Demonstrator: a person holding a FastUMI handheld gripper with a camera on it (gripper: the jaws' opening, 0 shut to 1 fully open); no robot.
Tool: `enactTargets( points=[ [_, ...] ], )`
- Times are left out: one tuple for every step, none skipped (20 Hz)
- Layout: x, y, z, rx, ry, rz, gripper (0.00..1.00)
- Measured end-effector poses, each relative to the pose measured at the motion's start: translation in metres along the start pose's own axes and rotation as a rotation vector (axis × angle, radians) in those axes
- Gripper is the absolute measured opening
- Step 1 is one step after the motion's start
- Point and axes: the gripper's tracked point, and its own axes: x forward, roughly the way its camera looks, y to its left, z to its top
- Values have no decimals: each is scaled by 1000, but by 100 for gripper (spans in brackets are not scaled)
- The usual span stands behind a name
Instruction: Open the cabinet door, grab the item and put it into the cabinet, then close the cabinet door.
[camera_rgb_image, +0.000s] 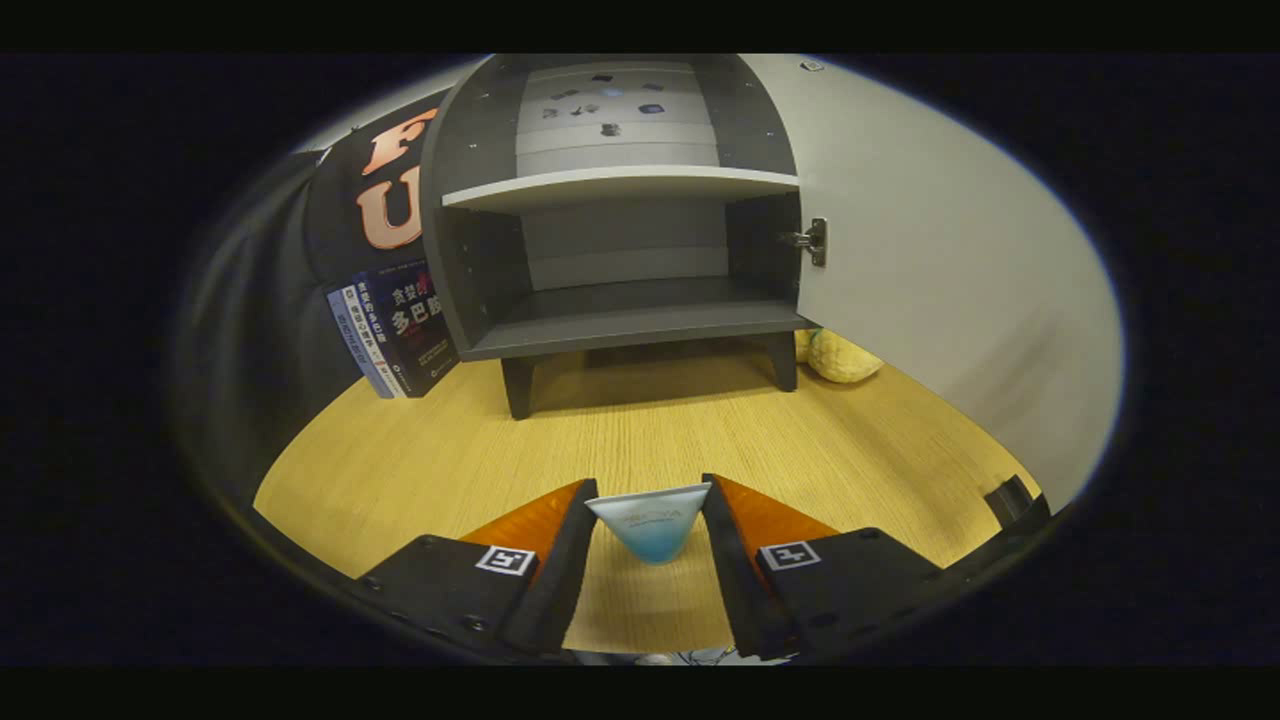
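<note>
Carrying the item (650, 522) pinched between the fingers (650, 500), the gripper faces the cabinet (620, 250) beyond them, door (930, 270) open; next, I judge, reach the lower shelf (630, 325).

Cabinet (470, 240): dark grey carcass, paler grey shelf (620, 186) and back panel; door (940, 270) off-white inside. Surface (640, 430): yellow wood-grain. Item (650, 525) pinched by both fingers of the tongs (650, 500): white fading to blue. Books (395, 330): dark blue covers, white spines. Soft toy (840, 358): yellow.
</note>
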Motion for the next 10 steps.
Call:
enactTargets(
  points=[
    [-1,-1,0,0,16,-8,67],
    [-3,-1,2,3,25,-15,65],
    [-6,-2,8,7,27,-19,66],
    [-10,-1,15,13,25,-23,66],
    [-15,-1,22,21,23,-28,66],
    [-20,0,31,27,21,-28,65],
    [-24,1,40,34,17,-28,65],
    [-30,2,50,40,16,-28,65],
    [-36,2,61,44,15,-33,65],
    [-42,2,74,46,11,-39,65]
  ],
)
